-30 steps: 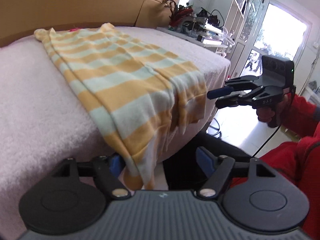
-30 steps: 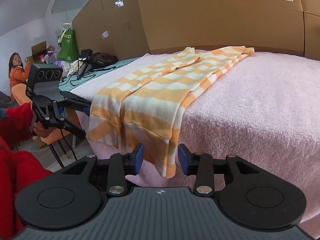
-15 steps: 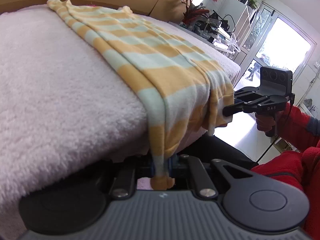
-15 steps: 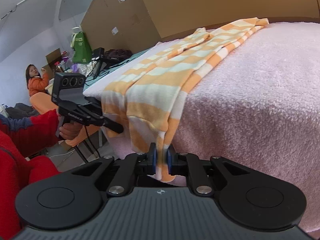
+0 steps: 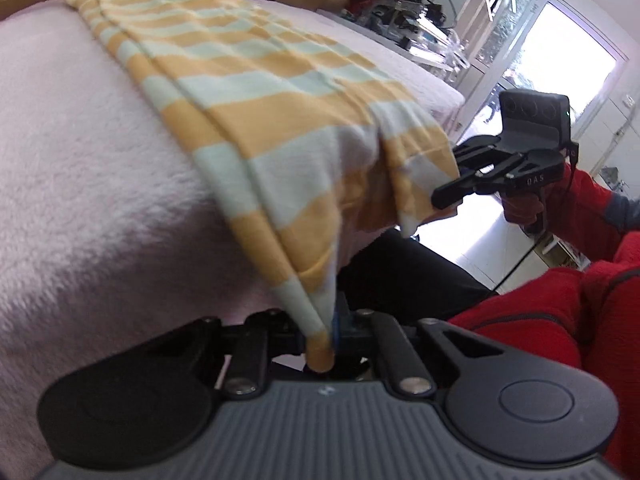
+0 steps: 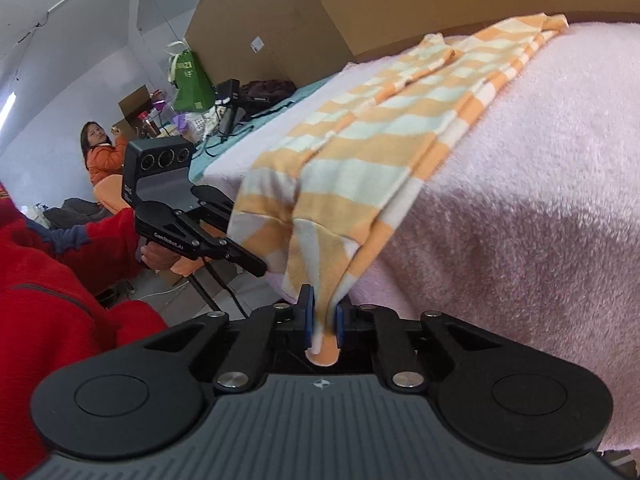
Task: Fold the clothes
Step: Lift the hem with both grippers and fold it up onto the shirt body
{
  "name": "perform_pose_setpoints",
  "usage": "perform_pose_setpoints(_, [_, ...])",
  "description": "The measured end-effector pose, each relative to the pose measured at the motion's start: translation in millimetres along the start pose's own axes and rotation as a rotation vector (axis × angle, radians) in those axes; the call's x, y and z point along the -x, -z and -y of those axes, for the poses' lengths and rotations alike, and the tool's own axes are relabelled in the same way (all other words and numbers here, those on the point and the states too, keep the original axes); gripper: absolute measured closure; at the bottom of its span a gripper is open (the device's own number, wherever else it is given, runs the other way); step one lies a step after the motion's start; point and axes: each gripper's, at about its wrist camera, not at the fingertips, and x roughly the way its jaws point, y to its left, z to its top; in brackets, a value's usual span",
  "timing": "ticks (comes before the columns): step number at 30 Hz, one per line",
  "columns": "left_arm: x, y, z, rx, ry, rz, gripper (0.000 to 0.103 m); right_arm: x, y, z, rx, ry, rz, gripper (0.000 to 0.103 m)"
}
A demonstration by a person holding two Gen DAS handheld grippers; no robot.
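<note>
**Both grippers grab the shirt's hanging corners**

The orange-and-pale-green striped soft shirt (image 5: 256,92) lies long on the fluffy pink blanket (image 5: 80,184), one end hanging off. The left gripper (image 5: 324,332) is pinched tight on one corner. The right gripper (image 6: 322,320) is closing on the other. The big fold is not done yet.

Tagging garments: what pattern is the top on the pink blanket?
Broad orange and pale mint-white stripes on the top; the right wrist view shows it best.
</note>
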Motion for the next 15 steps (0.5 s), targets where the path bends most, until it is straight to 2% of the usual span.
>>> perform_pose_setpoints(4, [17, -15, 11, 0.005, 0.058, 0.005, 0.099, 13, -18, 1, -0.095, -0.079, 0.007, 0.091])
perform_pose_setpoints(8, [36, -25, 9, 0.052, 0.155, 0.062, 0.099, 16, -30, 17, -0.246, -0.214, 0.057, 0.091])
perform_pose_setpoints(12, [53, -29, -9, 0.18, 0.279, 0.169, 0.099, 16, -37, 34, -0.39, -0.328, 0.109, 0.091])
perform_pose_setpoints(15, [49, -45, -12, 0.275, 0.323, 0.238, 0.099, 16, -41, 39, -0.455, -0.371, 0.148, 0.091])
